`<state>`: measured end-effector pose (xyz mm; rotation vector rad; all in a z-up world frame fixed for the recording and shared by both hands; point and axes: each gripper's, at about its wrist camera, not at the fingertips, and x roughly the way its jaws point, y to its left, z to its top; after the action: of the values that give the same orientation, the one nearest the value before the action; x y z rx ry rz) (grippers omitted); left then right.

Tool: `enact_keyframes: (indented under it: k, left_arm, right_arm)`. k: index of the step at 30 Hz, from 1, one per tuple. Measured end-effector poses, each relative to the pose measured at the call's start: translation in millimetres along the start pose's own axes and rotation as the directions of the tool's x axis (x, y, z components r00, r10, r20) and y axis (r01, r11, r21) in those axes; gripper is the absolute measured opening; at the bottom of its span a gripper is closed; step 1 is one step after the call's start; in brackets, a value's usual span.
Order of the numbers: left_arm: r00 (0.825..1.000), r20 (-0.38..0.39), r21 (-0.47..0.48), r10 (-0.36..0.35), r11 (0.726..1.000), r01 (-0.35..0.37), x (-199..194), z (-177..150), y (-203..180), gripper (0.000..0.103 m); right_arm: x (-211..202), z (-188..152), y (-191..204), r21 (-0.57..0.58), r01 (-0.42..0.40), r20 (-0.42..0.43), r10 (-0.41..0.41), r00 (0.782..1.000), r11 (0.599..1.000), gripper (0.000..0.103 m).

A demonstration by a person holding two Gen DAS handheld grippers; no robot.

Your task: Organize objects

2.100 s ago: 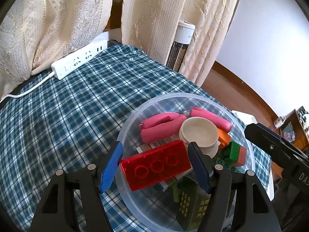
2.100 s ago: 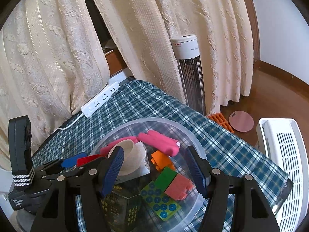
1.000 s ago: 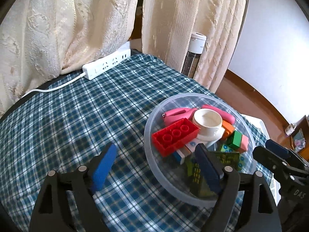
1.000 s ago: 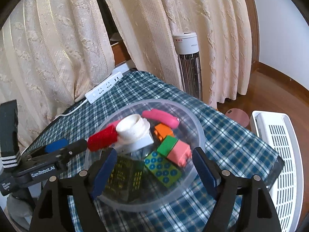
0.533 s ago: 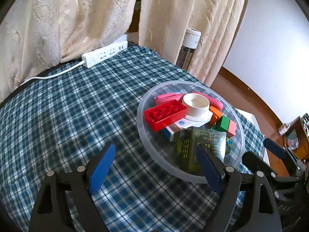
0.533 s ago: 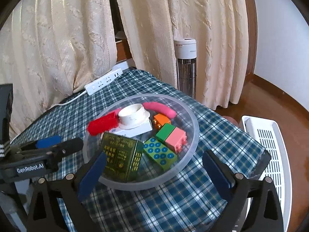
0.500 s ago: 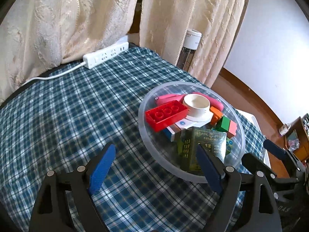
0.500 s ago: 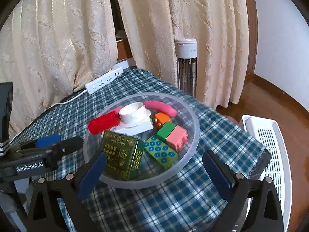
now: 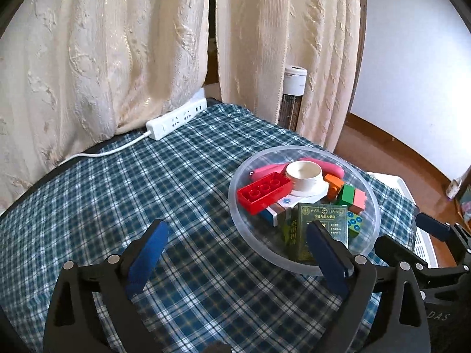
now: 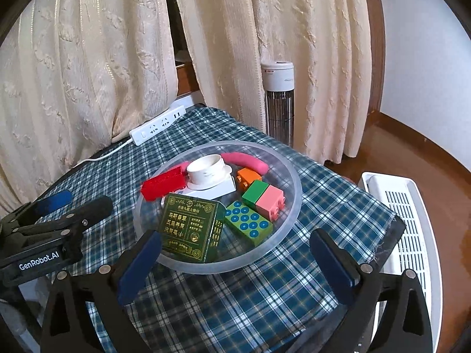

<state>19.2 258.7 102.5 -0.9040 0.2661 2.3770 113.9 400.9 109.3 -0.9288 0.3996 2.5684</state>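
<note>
We judged the gathering step as good as done: everything we could see to tidy lay together in the clear bowl on the checked tablecloth, and both tools hung back from it with nothing in them. The left gripper had its fingers wide apart over bare cloth beside the bowl; the right gripper was spread just as wide in front of the bowl's near rim. Inside sat the red brick leaning on a white cup, a pink piece curving behind them, an orange block, a green-and-pink block, a green studded plate and a dark green box upright at the front. The next move, we thought, called only for a check that nothing was left outside the bowl, or else a careful reach over the rim. The box bore gold Chinese characters too fine for us to read with confidence; the left tool's side read "GenRobot.AI", and the white power strip showed no legible marking.
</note>
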Motion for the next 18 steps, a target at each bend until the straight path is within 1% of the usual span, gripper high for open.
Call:
enact_keyframes:
  k: [3, 6, 10, 14, 16, 18]
  left_arm:
    - [1.0, 0.005, 0.005, 0.004, 1.0, -0.004, -4, -1, -2, 0.096]
    - [1.0, -0.011, -0.009, 0.004, 1.0, -0.004, -5, -3, -3, 0.096]
    - [0.999, -0.04, -0.029, -0.006, 1.0, 0.005, -2, -4, -2, 0.096]
    - [0.998, -0.061, -0.036, -0.033, 0.999, 0.031, 3, -5, -3, 0.096]
    - [0.998, -0.062, -0.032, -0.03, 0.999, 0.028, 4, -6, -4, 0.099]
    - [0.998, -0.057, -0.017, -0.013, 1.0, 0.012, 5, -7, -6, 0.099]
  right_arm:
    - [-3, -3, 1, -0.01, 0.02, 0.012, -0.02, 1.0, 1.0, 0.102]
    - [-4, -4, 0, -0.021, 0.036, 0.016, -0.036, 0.999, 0.999, 0.102]
    - [-2, -9, 0, -0.031, 0.031, 0.005, -0.031, 1.0, 0.999, 0.103]
    - [1, -12, 0, -0.039, 0.027, -0.003, -0.027, 1.0, 0.999, 0.103]
    - [2, -13, 0, -0.037, 0.027, -0.008, -0.027, 1.0, 0.999, 0.103]
    - [4, -14, -2, -0.031, 0.026, -0.012, -0.027, 1.0, 0.999, 0.103]
